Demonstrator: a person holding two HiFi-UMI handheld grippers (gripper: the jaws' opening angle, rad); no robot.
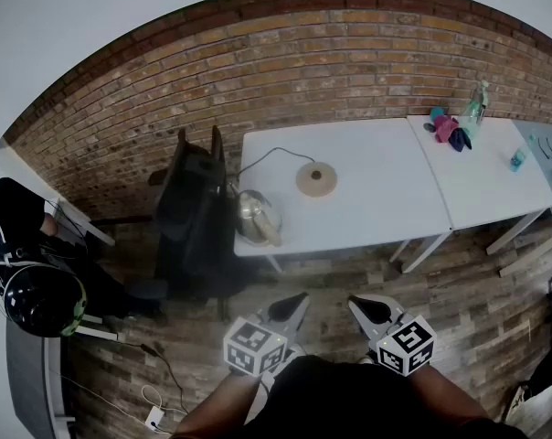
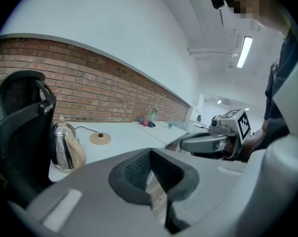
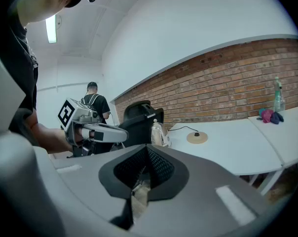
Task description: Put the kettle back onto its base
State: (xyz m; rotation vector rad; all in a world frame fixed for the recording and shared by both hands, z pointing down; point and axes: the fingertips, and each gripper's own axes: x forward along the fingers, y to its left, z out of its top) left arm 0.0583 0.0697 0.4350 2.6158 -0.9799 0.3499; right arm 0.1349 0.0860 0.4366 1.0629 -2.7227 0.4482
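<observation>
- The kettle stands left of its base, well apart from it, at the bench corner.
- The left hand-held gripper and right hand-held gripper hang well short of the base, jaws closed, seemingly on nothing.
- Risk: a reach with the jaws closed could nudge the kettle off the bench; a tilted landing may miss the base.

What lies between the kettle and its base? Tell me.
Only bare white table lies between the kettle and its base; the black cord curves past behind that stretch. The head view shows it.
</observation>
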